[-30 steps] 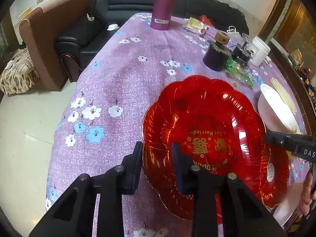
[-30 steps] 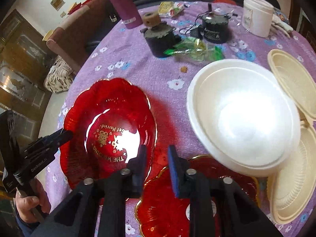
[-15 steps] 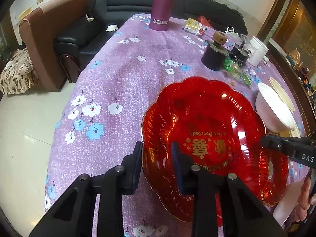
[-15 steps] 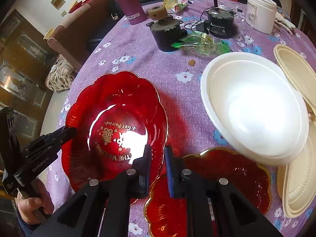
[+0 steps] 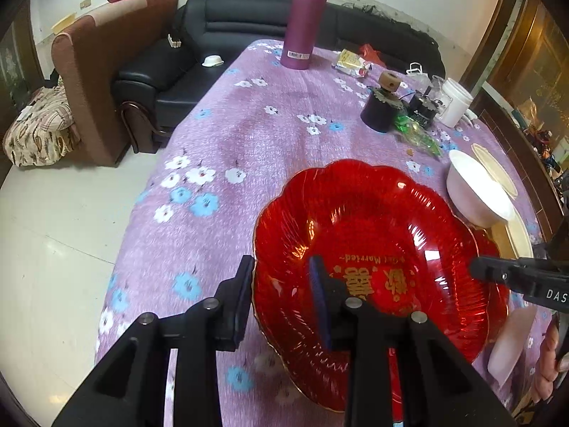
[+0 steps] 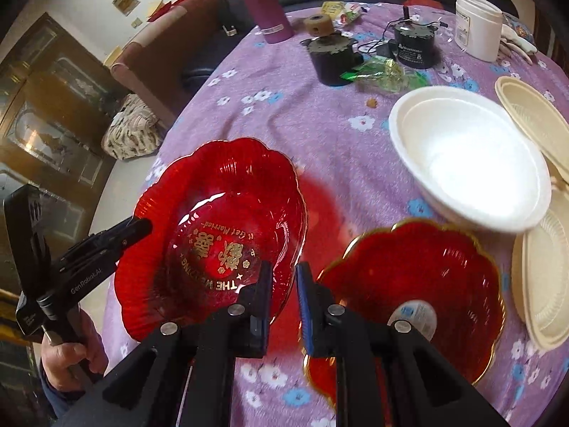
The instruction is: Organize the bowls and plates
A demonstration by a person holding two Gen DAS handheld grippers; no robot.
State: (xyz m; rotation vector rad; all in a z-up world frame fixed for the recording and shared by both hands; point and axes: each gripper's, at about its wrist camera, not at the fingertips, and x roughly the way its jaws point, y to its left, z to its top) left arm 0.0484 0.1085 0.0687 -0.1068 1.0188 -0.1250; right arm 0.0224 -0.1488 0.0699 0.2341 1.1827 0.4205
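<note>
On the table [image 6: 313, 135], taking the lettered plate [image 6: 217, 220] as landmark: second plate [image 6: 426, 284] right of it, bowl [image 6: 466, 156] beyond that, flask [image 6: 263, 3] far behind, lidded boxes [image 6: 544, 220] rightmost

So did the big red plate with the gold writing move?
Yes. In the right wrist view the big red plate has pulled left, away from the small red plate; cloth now shows between them.

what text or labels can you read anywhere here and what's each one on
"Get Married" and "THE WEDDING", in gold with two Chinese characters: large red plate
"GenRobot.AI": left gripper
"DAS", cut off by the frame edge: right gripper
Too small or blurred to read: purple bottle barcode label, white jar label, small red plate round sticker, black motor print
</note>
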